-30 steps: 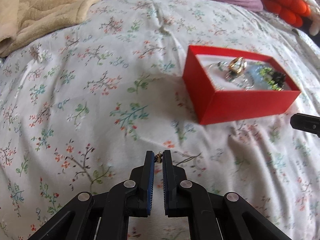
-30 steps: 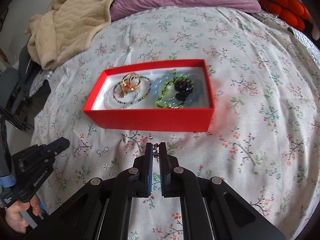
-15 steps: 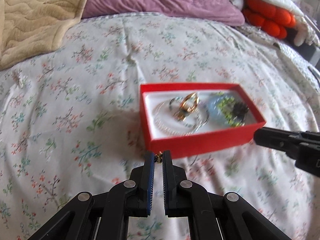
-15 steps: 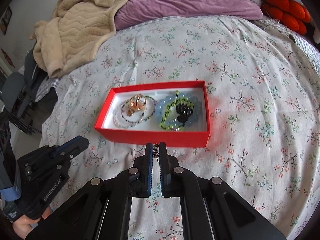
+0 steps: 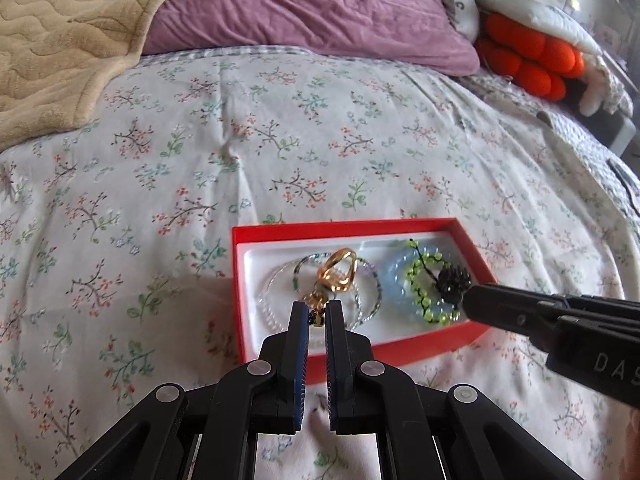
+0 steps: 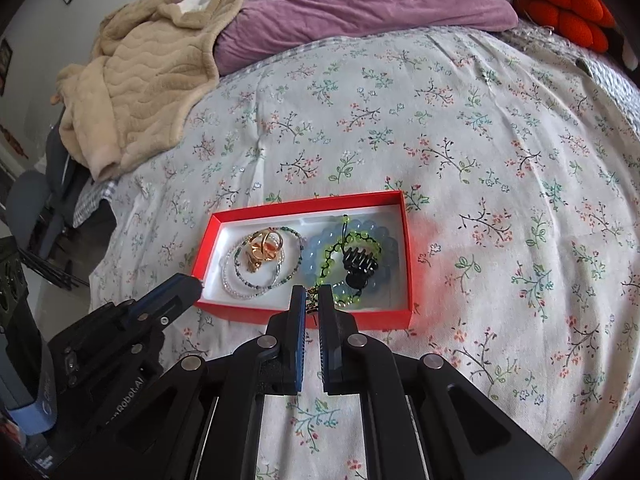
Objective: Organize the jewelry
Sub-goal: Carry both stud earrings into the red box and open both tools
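Note:
A red box [image 5: 360, 226] with a white lining lies on the flowered bedspread. Inside it are gold rings [image 5: 338, 270], thin bead bracelets [image 5: 368, 304], a pale blue bead bracelet [image 5: 394, 284], a lime green bead bracelet [image 5: 420, 276] and a black piece [image 5: 452, 282]. My left gripper [image 5: 317, 308] is shut on a small gold earring [image 5: 318, 319] over the box's near left part. My right gripper [image 6: 313, 292] is shut on another small gold earring [image 6: 311, 301] over the near wall of the box [image 6: 304, 206]. Each gripper's tip shows in the other's view: right gripper [image 5: 470, 298], left gripper [image 6: 188, 284].
A beige quilted blanket [image 6: 136, 80] is heaped at the back left and a purple pillow [image 5: 304, 12] lies at the head of the bed. Orange cushions [image 5: 528, 56] sit at the back right. The bed's left edge [image 6: 100, 216] drops off to dark furniture.
Both grippers have moved up and forward, from the bedspread in front of the box to over its near wall. The left one swung right. Each still pinches its earring.

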